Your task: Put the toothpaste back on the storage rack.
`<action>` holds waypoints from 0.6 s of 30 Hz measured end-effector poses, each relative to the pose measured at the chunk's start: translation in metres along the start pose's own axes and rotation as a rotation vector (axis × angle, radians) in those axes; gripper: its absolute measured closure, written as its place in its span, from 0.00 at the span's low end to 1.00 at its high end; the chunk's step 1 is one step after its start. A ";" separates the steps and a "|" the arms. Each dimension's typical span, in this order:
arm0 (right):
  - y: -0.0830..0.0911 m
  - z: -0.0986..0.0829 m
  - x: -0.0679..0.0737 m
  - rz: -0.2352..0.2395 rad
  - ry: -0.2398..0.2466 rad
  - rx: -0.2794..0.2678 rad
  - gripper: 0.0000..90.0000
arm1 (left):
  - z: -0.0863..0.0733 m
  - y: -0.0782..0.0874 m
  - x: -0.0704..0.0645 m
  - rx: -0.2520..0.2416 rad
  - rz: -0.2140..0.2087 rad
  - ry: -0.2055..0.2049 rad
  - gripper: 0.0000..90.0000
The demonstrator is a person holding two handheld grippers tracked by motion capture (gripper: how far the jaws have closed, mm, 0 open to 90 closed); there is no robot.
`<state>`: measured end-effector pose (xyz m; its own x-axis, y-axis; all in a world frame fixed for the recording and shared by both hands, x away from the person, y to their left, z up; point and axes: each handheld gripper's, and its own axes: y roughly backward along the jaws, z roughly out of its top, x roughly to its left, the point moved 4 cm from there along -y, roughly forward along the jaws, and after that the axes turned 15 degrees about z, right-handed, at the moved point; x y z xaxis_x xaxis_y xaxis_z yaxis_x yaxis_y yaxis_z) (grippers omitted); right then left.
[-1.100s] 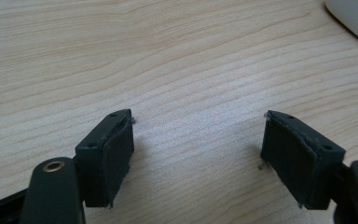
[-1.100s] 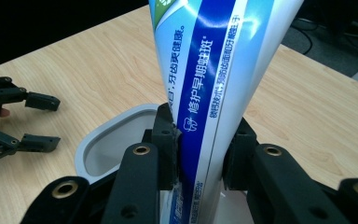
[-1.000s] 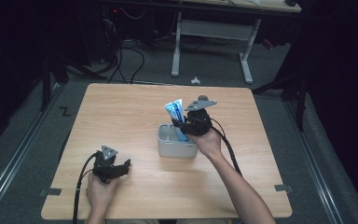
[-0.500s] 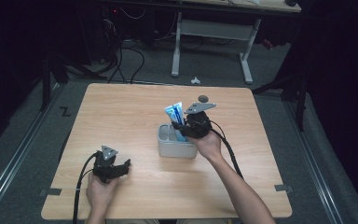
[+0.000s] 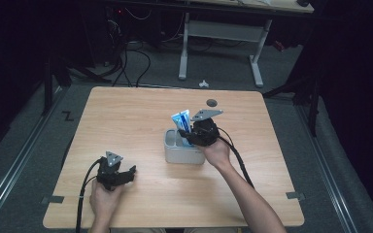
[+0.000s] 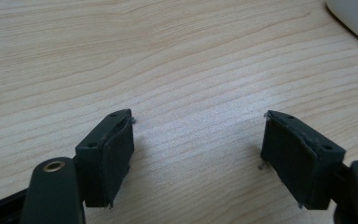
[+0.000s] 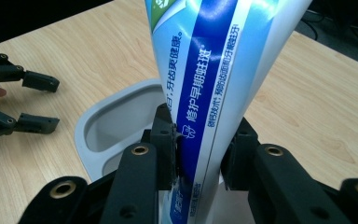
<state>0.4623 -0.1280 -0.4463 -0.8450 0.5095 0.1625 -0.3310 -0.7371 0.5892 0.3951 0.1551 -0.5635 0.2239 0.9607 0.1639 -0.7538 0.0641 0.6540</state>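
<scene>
Two grippers over table. Right gripper clamped on tube, jaws pressing both sides of its lower part. Tube upright, slightly tilted, blue-white, lower end inside holder, above right compartment; left compartment bare. Holder near table centre. Left gripper well left of holder, toward near edge, low over wood, jaws spread wide, nothing between. Holder corner at upper right in left gripper view.

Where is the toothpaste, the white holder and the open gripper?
toothpaste tube (image 7: 214, 79), right gripper view, on its blue stripe.
white holder (image 5: 177, 154), high view, on its front wall.
left gripper (image 6: 198, 158), left gripper view, midway between its fingertips.
</scene>
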 end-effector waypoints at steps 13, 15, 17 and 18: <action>-0.002 -0.006 -0.002 -0.011 -0.002 0.005 0.76 | 0.000 0.000 0.000 -0.002 0.001 0.000 0.28; -0.003 -0.006 -0.002 -0.013 0.000 0.004 0.76 | 0.000 0.000 0.000 -0.002 0.001 0.000 0.28; -0.003 -0.006 -0.002 -0.015 -0.002 0.001 0.75 | 0.000 0.000 0.000 -0.002 0.001 0.001 0.28; -0.003 -0.006 -0.002 -0.015 -0.003 -0.002 0.75 | 0.000 0.000 0.000 -0.001 0.001 0.000 0.28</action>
<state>0.4626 -0.1294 -0.4526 -0.8385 0.5220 0.1561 -0.3449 -0.7303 0.5897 0.3952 0.1550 -0.5636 0.2233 0.9608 0.1641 -0.7549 0.0639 0.6528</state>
